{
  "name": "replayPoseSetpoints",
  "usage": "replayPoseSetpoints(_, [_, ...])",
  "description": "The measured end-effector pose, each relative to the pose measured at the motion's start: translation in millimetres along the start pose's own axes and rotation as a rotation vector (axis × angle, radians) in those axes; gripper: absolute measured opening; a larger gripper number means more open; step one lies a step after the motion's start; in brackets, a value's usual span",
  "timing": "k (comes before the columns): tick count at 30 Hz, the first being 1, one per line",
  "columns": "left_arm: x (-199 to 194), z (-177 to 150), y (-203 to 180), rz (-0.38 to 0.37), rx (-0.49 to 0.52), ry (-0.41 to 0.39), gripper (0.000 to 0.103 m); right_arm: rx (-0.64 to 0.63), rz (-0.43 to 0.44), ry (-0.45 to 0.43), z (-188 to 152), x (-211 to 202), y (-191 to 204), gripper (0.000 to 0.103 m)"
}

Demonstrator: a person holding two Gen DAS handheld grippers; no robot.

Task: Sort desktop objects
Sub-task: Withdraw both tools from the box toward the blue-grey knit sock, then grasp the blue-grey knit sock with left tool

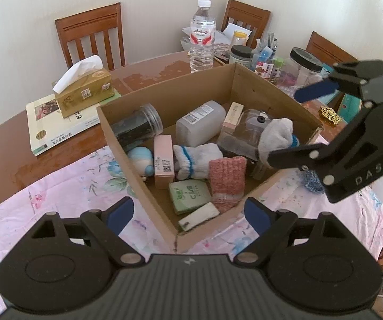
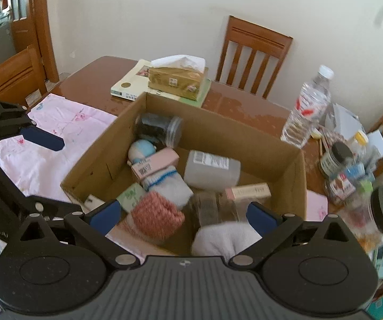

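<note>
The cardboard box [image 1: 164, 98] sat on the pink cloth [image 1: 58, 186] on the bench, stuffed with socks, jars, little cartons and a white bottle [image 1: 200, 122]. Looked like the picking stage hadn't really started, nothing lifted yet. The right tool [image 2: 183, 217] was spread wide, hovering right over the white sock [image 2: 223, 237] at the box's near wall, gripping nothing. Next move probably: drop down and pinch it. The left tool [image 1: 188, 213] hung spread and empty over the box corner.

A home dining room: wooden chairs [image 1: 91, 36] around a cluttered table [image 1: 10, 144] with tissue box [image 1: 83, 90].
</note>
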State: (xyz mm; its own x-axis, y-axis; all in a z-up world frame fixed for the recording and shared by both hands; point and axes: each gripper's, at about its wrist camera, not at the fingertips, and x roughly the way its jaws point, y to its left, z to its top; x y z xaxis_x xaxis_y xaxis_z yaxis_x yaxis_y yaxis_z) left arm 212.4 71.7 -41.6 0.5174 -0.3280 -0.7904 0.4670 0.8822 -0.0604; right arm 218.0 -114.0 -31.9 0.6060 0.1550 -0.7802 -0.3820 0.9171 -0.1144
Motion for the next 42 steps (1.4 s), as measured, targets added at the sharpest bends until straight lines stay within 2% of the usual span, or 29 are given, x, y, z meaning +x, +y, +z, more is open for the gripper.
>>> replayPoseSetpoints(9, [-9.5,-3.9,-37.1,0.061,-0.014,-0.02,0.09,0.058,0.012,-0.016,-48.7,-22.4,-21.0,0.103])
replayPoseSetpoints(19, [-8.1,-11.4,-79.1,0.031,-0.019,-0.047,0.09,0.163,-0.055,0.014,-109.5,-38.9,-43.8,0.103])
replayPoseSetpoints(25, [2.2,-13.9,-100.5,-0.008,-0.009,-0.036,0.09,0.199,-0.083,0.047,-130.6,-40.2,-58.7,0.103])
replayPoseSetpoints(30, [15.2,-17.2,-120.3,-0.025,-0.017,-0.011,0.09,0.218,-0.085,0.034,-148.0,-45.9,-72.2,0.103])
replayPoseSetpoints(37, [36.8,-22.7,-152.4,0.092,-0.129,0.033,0.09,0.139,-0.018,0.021,-170.2,-41.5,-102.4,0.103])
replayPoseSetpoints(42, [48.8,-30.0,-172.5,0.113,-0.268,0.037,0.09,0.08,0.039,0.02,-181.6,-35.8,-123.1,0.103])
